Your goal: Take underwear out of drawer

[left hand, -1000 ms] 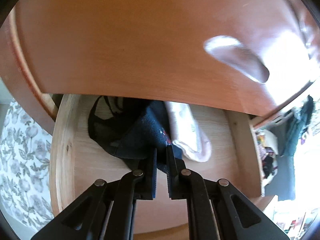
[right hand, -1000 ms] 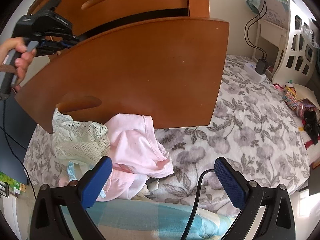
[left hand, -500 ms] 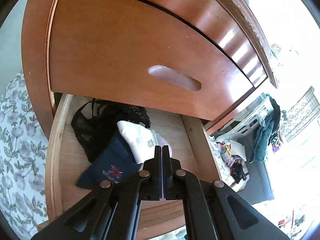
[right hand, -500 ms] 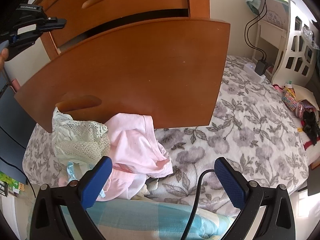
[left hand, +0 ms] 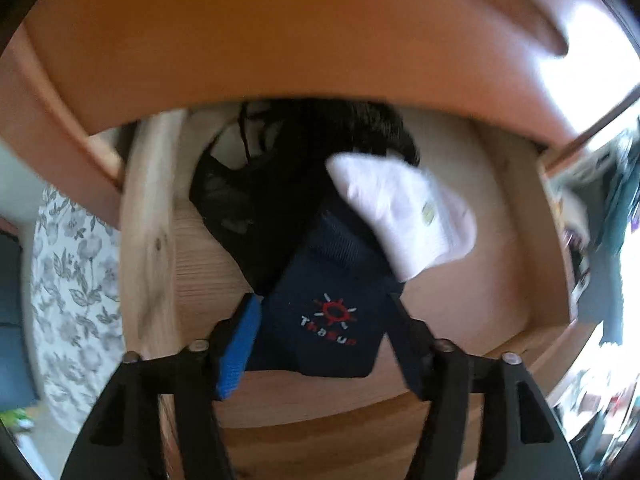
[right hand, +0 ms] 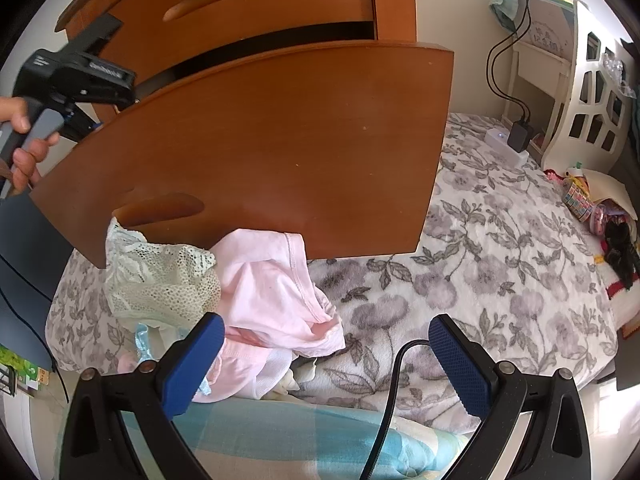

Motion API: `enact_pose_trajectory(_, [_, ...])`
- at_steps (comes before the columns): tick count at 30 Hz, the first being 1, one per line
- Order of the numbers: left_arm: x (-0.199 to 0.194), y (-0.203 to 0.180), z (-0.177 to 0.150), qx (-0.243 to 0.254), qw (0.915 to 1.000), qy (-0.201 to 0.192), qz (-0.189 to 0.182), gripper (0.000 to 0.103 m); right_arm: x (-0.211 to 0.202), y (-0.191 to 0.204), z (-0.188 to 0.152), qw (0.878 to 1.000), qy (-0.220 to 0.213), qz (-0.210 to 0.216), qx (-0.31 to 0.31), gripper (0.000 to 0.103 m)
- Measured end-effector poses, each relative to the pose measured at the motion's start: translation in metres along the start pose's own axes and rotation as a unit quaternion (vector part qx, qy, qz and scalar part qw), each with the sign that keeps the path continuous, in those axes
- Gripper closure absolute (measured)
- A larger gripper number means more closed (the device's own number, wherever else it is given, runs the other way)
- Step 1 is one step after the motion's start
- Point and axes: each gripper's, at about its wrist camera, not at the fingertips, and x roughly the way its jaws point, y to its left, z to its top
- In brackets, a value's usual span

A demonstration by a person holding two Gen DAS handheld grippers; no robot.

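The open wooden drawer (left hand: 148,240) holds black lace underwear (left hand: 272,184), a navy piece with a red sun logo (left hand: 332,280) and a white-pink folded piece (left hand: 404,208). My left gripper (left hand: 324,340) points down into the drawer. Its jaws are opening, with the navy piece between them and no pad pressing on it. In the right wrist view a hand (right hand: 24,136) holds the left gripper (right hand: 76,76) behind the drawer front (right hand: 260,152). My right gripper (right hand: 324,328) stands open above the bed. Pink underwear (right hand: 276,292) and a lace piece (right hand: 160,280) lie piled just beyond it.
The shut upper drawer (right hand: 256,4) overhangs the open one. A floral blanket (right hand: 480,264) covers the bed. A white headboard (right hand: 592,96), a charger with cables (right hand: 520,136) and toys (right hand: 600,208) are at the right. A black cable (right hand: 392,392) runs between the right fingers.
The left gripper let go of the navy piece, rose with its jaws shut, then dropped back to the drawer with its jaws wide around that piece. The right gripper stayed still.
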Motion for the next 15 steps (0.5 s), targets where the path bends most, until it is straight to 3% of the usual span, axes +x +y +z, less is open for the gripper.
enact_pose_trajectory(4, [0.026, -0.021, 0.003, 0.076, 0.9947, 0.065, 0.027, 0.029, 0.002, -0.001, 0.000, 1.000, 0.002, 0.002, 0.002, 0.000])
enact_pose_trajectory(10, [0.043, -0.039, 0.004, 0.140, 0.9814, 0.112, 0.069, 0.024, 0.005, -0.002, -0.001, 1.000, 0.004, 0.004, 0.005, 0.000])
enact_pose_trajectory(15, [0.053, -0.035, 0.010, 0.139, 0.9779, 0.134, 0.081, 0.024, 0.006, -0.003, -0.001, 1.000, 0.004, 0.006, 0.008, 0.000])
